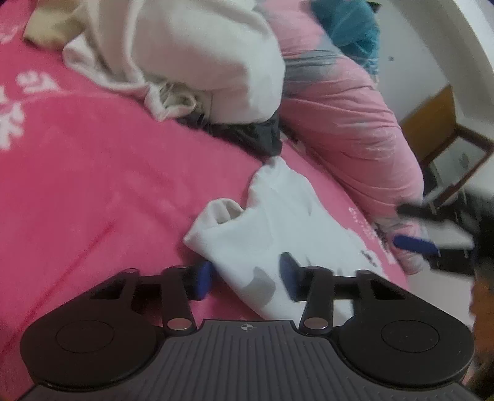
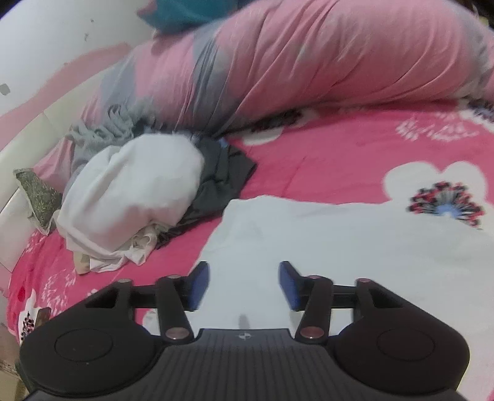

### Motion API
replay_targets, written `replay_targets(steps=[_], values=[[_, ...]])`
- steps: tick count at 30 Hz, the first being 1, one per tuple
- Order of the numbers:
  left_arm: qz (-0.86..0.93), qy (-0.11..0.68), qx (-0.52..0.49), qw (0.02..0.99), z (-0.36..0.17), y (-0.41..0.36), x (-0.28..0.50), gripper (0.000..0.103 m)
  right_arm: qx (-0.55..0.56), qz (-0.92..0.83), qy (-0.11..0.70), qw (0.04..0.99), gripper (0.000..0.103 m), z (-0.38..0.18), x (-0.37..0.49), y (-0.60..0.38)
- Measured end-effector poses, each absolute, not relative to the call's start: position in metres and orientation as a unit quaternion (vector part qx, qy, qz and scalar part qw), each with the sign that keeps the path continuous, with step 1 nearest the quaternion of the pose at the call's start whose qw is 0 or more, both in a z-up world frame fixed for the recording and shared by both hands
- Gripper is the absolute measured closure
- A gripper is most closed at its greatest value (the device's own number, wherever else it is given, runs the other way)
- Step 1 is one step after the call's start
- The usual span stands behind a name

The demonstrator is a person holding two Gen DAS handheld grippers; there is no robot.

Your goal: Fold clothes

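A white cotton garment with grey printed patches [image 1: 278,216] lies flat on the bright pink floral bedspread [image 1: 92,185]. In the left wrist view its long axis runs diagonally, from the near edge by the camera up and away toward a rolled pale pink and grey quilt [image 1: 349,114]; an open sleeve cuff sticks out on its left side. In the right wrist view the same white cloth [image 2: 308,240] spreads broadly to the right.

The left gripper [image 1: 245,277] is released, its blue-padded fingers [image 1: 202,277] set wide apart, straddling the near edge of the garment; the left pad sits just beside the cloth's edge and the right pad over it, though contact cannot be judged. The right gripper [image 2: 244,283] also stands wide, hovering over the white cloth with nothing clamped between its pads.

Beyond the garment sits a heap of unfolded clothes: a cream-white bundle [image 1: 200,58] atop a dark grey piece [image 1: 247,135], close against the quilt. A teal cloth [image 1: 349,24] rests on the quilt's far end. Both pictures are blurred.
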State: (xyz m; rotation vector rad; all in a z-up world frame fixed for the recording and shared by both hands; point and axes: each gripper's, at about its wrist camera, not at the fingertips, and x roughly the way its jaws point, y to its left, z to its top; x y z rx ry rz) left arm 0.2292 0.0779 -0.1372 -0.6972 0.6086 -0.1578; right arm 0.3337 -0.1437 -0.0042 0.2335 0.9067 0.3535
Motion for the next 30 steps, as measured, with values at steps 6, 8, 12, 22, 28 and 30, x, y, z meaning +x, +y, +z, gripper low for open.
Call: replay_targets(steps=[6,8,12,22,28,30], values=[[-0.099,0.269,-0.341,0.895,-0.144,0.08,0.23,0.101,0.045,0.122,0.489,0.862,0.026,-0.03,0.393,-0.085],[-0.112,0.25,-0.323,0.906,-0.138,0.075,0.225,0.102,0.027,0.11,0.507,0.854,0.026,-0.039,0.411,-0.07],[-0.144,0.199,-0.253,0.936,-0.121,0.056,0.212,0.103,0.013,0.102,0.535,0.838,0.02,-0.053,0.438,-0.049],[-0.174,0.176,-0.202,0.948,-0.112,0.039,0.202,0.103,-0.102,0.1,0.594,0.792,0.015,-0.085,0.459,-0.001],[-0.173,0.176,-0.204,0.947,-0.114,0.039,0.2,0.103,-0.144,0.101,0.605,0.776,0.018,-0.098,0.46,0.014],[-0.172,0.174,-0.203,0.948,-0.114,0.039,0.2,0.103,-0.131,0.101,0.601,0.782,0.029,-0.098,0.458,0.009]])
